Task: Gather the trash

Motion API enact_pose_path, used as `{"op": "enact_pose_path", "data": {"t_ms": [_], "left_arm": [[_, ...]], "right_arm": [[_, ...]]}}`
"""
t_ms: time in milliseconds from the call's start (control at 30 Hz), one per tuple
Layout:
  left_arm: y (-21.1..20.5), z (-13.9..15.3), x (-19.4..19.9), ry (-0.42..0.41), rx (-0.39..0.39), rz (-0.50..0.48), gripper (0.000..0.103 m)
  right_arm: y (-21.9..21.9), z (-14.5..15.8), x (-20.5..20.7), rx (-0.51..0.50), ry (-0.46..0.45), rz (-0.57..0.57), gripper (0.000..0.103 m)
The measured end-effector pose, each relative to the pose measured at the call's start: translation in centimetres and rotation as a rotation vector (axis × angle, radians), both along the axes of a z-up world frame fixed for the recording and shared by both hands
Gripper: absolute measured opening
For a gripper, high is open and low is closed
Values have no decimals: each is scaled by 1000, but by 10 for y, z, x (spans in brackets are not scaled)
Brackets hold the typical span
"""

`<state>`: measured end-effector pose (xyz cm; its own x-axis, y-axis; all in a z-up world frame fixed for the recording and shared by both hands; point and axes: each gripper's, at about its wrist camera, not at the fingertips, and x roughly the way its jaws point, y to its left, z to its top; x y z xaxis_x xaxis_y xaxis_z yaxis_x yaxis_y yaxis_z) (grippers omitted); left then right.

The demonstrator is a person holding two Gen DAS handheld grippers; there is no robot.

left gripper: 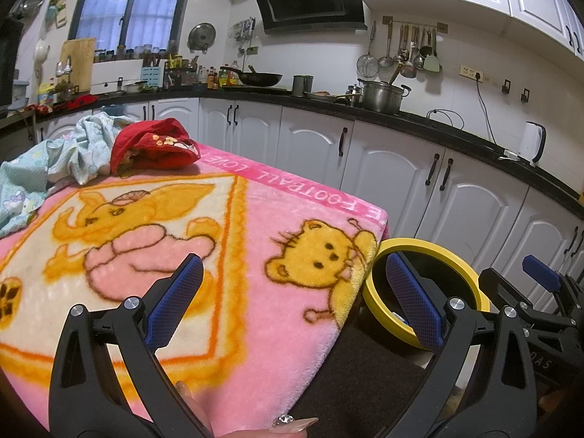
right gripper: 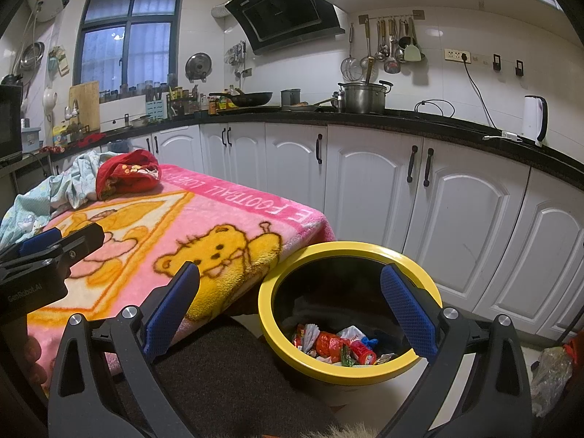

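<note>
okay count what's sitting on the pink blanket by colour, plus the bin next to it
Red cloth bundle: 1
Pale blue-green patterned cloth: 1
Yellow-rimmed bin holding wrappers: 1
Total: 3
Both tongs, left and right, are open and empty.

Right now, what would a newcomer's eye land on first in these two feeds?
The pink cartoon blanket covering the table, with a red cloth bunched at its far end. Beside the table's near corner stands the yellow-rimmed bin, colourful wrappers lying in its bottom.
</note>
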<state>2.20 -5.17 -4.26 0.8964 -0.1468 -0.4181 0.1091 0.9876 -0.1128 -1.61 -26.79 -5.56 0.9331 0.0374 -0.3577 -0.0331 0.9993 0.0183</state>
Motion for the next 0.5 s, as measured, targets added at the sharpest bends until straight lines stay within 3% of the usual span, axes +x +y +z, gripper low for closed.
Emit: {"op": "enact_pose_path", "data": {"t_ms": [333,500], "left_arm": [[3,0,0,2,0,13,92],[13,-2,2,39,-40,37,92]], "right_arm": [[0,1,0,1,2,-1,97],[0,-5,2,1,20,-3,97]]}}
